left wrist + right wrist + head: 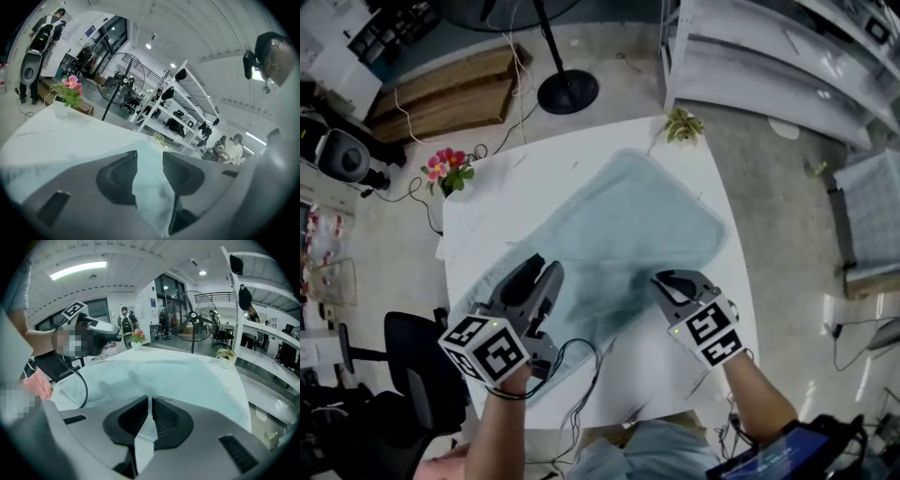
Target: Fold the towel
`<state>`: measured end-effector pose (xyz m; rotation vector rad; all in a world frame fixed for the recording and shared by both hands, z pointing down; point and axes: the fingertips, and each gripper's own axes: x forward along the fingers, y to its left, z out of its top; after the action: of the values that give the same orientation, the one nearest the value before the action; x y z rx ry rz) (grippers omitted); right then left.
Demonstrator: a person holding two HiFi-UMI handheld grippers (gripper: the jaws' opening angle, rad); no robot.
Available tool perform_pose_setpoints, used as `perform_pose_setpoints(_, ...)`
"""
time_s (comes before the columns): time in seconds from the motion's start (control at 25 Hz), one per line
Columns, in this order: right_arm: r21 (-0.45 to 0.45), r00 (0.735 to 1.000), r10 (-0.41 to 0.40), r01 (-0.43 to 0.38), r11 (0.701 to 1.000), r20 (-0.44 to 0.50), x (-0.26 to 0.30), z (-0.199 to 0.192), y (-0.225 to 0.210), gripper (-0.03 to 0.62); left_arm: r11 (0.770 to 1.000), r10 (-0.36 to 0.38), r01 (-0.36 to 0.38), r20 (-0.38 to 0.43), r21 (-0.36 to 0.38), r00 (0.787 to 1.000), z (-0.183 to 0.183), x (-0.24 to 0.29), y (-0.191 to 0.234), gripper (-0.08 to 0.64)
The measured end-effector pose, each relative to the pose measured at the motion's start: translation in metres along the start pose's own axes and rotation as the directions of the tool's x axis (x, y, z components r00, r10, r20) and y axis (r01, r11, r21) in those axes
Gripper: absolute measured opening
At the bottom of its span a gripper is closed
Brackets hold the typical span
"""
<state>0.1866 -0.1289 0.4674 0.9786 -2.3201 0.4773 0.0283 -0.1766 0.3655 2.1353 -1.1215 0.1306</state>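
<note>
- Table (534, 178): white, seen steeply from above in the head view.
- Towel (647, 216): pale blue-green, spread nearly flat and set diagonally across the table; its far corner points toward a small plant (682, 125) at the table's far edge, and its near edge lies under both grippers.
- Left gripper (542, 267): over the towel's near-left part. In its own view the jaws (149, 153) stand spread, with a rumpled fold of towel (150, 187) in the gap; whether the pads press on it cannot be told.
- Right gripper (659, 279): at the towel's near-right part. In its own view the jaws (150, 399) are nearly together, pinching a thin upright fold of towel (178, 376) between the ribbed pads.
- Flowers (450, 169): pink, at the table's left corner, clear of the towel.
- Fan (567, 91): round base on the floor beyond the table.
</note>
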Motion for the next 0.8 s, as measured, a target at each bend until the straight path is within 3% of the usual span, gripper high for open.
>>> perform_pose_setpoints(0.2,-0.097,0.992,0.114,-0.119,0.988,-0.053,0.011,0.003,0.059,0.043,0.999,0.029,-0.032,-0.087,-0.034,0.996,-0.084,-0.074,-0.013,0.17)
perform_pose_setpoints(0.4,-0.197,0.98,0.15,-0.174,0.965,-0.131,0.024,-0.01,0.111,0.044,0.991,0.105,-0.117,-0.175,-0.061,0.979,-0.164,-0.118,-0.007,0.181)
perform_pose_setpoints(0.6,-0.231,0.971,0.177,-0.211,0.95,-0.159,0.025,-0.013,0.136,0.044,0.987,0.116,-0.133,-0.181,-0.086,0.977,-0.185,-0.147,-0.007,0.186)
perform_pose_setpoints(0.8,-0.24,0.965,0.203,-0.238,0.941,-0.163,0.019,-0.009,0.165,0.043,0.985,0.143,-0.156,-0.17,-0.066,0.975,-0.196,-0.185,-0.002,0.19)
